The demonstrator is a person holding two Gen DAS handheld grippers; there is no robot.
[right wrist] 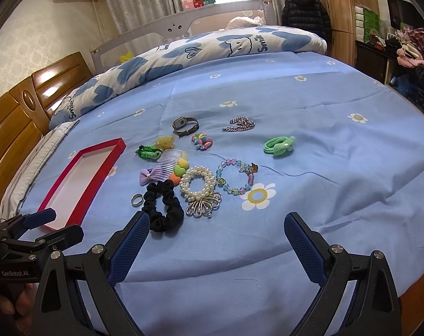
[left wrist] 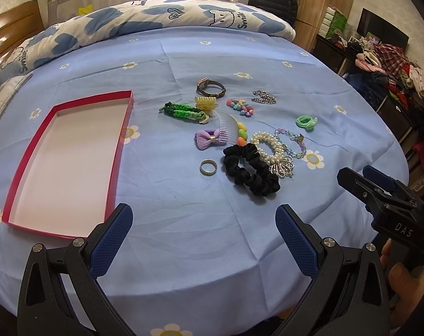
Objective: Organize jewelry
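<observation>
Bed as work surface, blue flowered sheet [left wrist: 184,224]. Red tray [left wrist: 122,128], white-lined, lies bare at about 9 o'clock of the jewelry scatter; nothing sorted into it yet, so the task reads as barely begun.

Left gripper [left wrist: 203,235] hangs low over bare sheet at 6 o'clock of the pile, jaws spread wide, nothing between them. Right gripper [right wrist: 216,240] likewise released and holding nothing, at 6 o'clock from its own view. Both are likely parked short of the pile so either can reach in.

Pieces are bunched, some touching: black scrunchie [left wrist: 249,169] against the pearl bracelet [left wrist: 268,147], with a silver filigree piece [left wrist: 282,168] at that bracelet's 5 o'clock. Gold ring [left wrist: 208,166] lies apart at the scrunchie's 9 o'clock, nearest the tray side, probably the left's easiest first pick, though thin and flat on soft cloth. Green hair tie [right wrist: 279,145], chain [right wrist: 240,124] and watch [right wrist: 185,124] sit farther out, toward 12 to 2 o'clock.
</observation>
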